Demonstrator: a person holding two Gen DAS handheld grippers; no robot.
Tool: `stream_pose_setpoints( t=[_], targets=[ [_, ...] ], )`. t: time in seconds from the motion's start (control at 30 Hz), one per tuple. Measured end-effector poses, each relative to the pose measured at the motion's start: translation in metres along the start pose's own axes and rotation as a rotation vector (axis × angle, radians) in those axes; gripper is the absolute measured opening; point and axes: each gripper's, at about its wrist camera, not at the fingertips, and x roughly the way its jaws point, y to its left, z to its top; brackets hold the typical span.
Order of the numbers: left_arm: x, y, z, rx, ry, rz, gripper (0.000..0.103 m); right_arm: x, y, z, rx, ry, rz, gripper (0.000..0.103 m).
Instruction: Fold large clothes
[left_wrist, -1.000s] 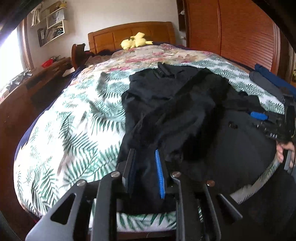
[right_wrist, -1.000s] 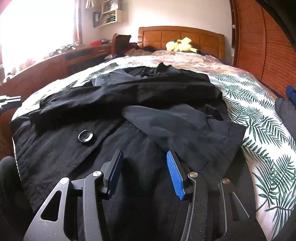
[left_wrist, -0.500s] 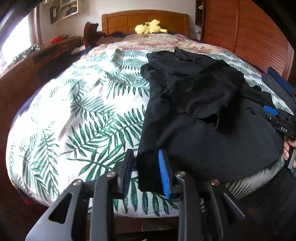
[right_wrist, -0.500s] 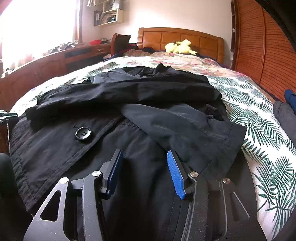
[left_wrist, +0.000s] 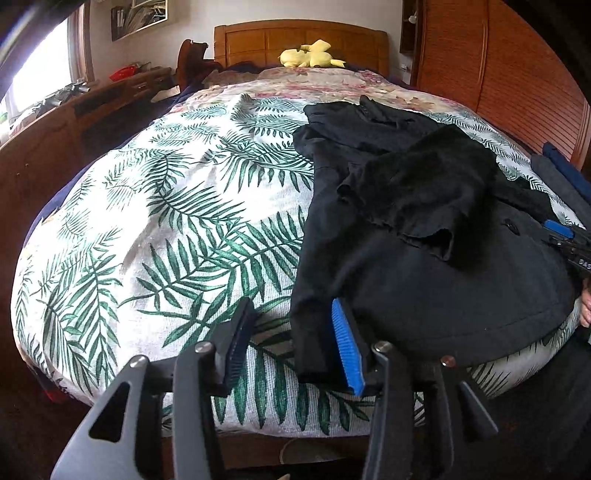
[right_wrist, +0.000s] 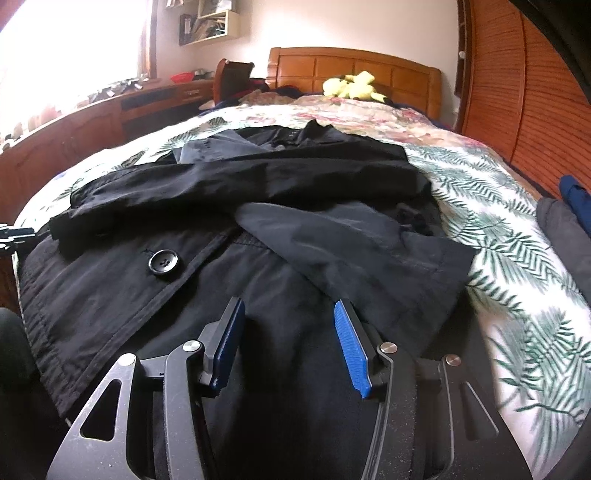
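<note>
A large black coat (left_wrist: 424, 277) lies spread on the leaf-print bedspread (left_wrist: 184, 221), one sleeve folded across its front. My left gripper (left_wrist: 290, 306) is at the coat's near left hem corner. Its jaws are opening: the corner hangs between them against the right pad, and the left pad stands apart from it. In the right wrist view my right gripper (right_wrist: 288, 304) hovers open over the coat (right_wrist: 295, 184) below a big black button (right_wrist: 163, 262), pinching nothing. The right gripper (left_wrist: 565, 236) also shows at the coat's far side.
A yellow plush toy (left_wrist: 310, 55) sits by the wooden headboard. A wooden wardrobe (left_wrist: 480, 55) runs along the right, a cluttered desk (left_wrist: 55, 122) along the left. More dark clothes (left_wrist: 561, 173) lie at the bed's right edge. A hand (left_wrist: 585, 306) shows there.
My left gripper carried the coat's hem corner down toward the bed's near edge, then spread its jaws and released the fabric. The right gripper stayed where it was.
</note>
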Motion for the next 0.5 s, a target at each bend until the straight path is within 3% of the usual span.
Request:
stream_pose_setpoints(
  t=[0.17, 0.33, 0.5],
  targets=[
    [-0.001, 0.001, -0.001, -0.005, -0.002, -0.004, 0.044, -0.030, -0.018, -0.005, 0.000, 0.009, -0.058, 0.052],
    [-0.001, 0.001, -0.001, -0.006, -0.008, -0.003, 0.045, -0.054, -0.045, -0.016, 0.019, 0.043, -0.131, 0.061],
    [-0.005, 0.000, -0.002, -0.012, 0.002, -0.019, 0.045, -0.057, -0.074, -0.037, 0.084, 0.126, -0.161, 0.062]
  ],
)
